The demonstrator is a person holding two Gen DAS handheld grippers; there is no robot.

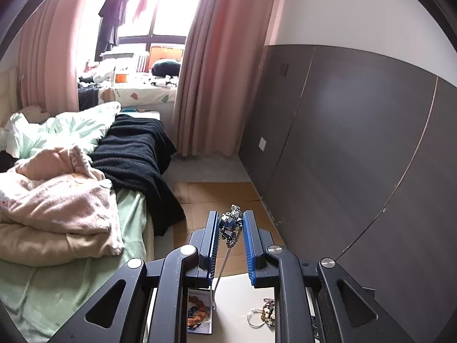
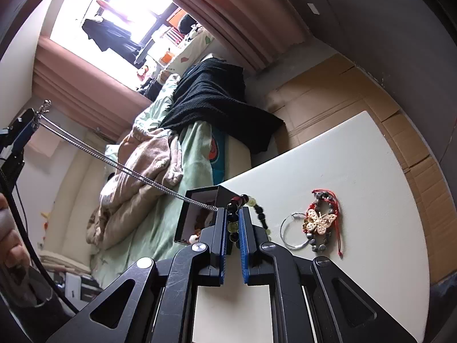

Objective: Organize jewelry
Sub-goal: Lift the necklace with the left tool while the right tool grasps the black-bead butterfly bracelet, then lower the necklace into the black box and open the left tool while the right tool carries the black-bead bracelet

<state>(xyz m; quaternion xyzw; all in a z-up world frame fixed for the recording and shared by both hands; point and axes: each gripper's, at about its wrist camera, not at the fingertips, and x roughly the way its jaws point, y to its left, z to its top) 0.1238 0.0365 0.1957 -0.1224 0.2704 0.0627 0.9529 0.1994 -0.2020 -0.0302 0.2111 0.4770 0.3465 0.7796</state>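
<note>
Left gripper (image 1: pixel 231 225) clamped on bunched end of silver chain (image 1: pixel 230 224), held above table. Right gripper (image 2: pixel 233 223) pinching beaded strand (image 2: pixel 232 214) by black box (image 2: pixel 200 200). Chain's taut span visible only from right wrist; box contents only from left. Butterfly bracelet (image 2: pixel 318 221) and ring (image 2: pixel 291 235) on white table (image 2: pixel 357 171). Bed (image 1: pixel 71 171), pink curtains (image 1: pixel 217 71), cardboard on floor (image 1: pixel 222 197).
</note>
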